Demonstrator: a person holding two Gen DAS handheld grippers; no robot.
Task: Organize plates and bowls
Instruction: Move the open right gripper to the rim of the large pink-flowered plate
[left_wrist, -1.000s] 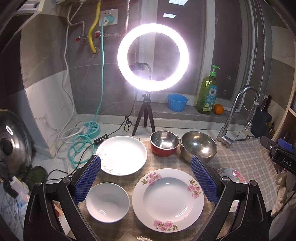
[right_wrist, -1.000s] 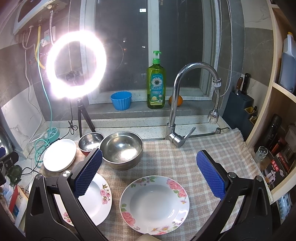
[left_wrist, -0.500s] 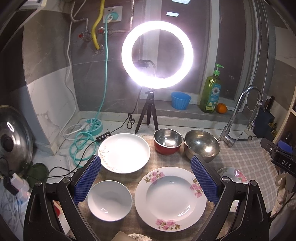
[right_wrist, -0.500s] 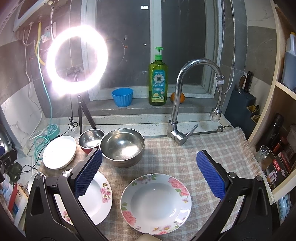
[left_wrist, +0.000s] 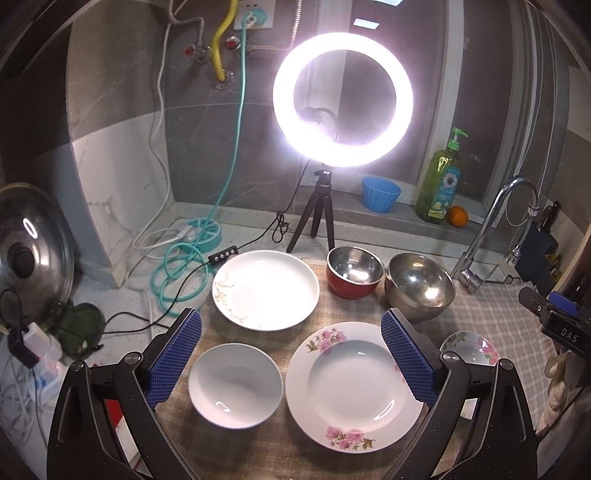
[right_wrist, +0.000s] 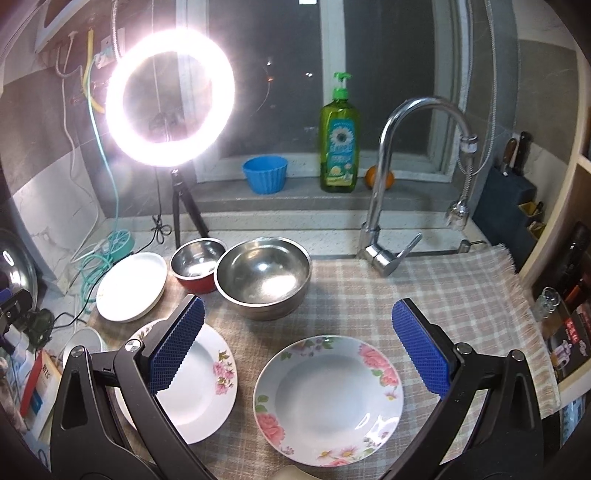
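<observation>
Left gripper (left_wrist: 291, 354) jaws wide, empty, above white bowl (left_wrist: 235, 385), right gripper (right_wrist: 299, 347) likewise over floral plate (right_wrist: 328, 400), rims apart.

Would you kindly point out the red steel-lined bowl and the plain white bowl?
Red steel-lined bowl (left_wrist: 352, 288): left wrist view, red outer wall.
Plain white bowl (left_wrist: 235, 384): left wrist view, inner bottom.

The left claw (left_wrist: 291, 354) finger hides most of the small floral bowl (left_wrist: 471, 347).

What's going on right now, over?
Both claws, left and right, open, empty. Plates and bowls unstacked on checked cloth. Nothing blocking.
</observation>
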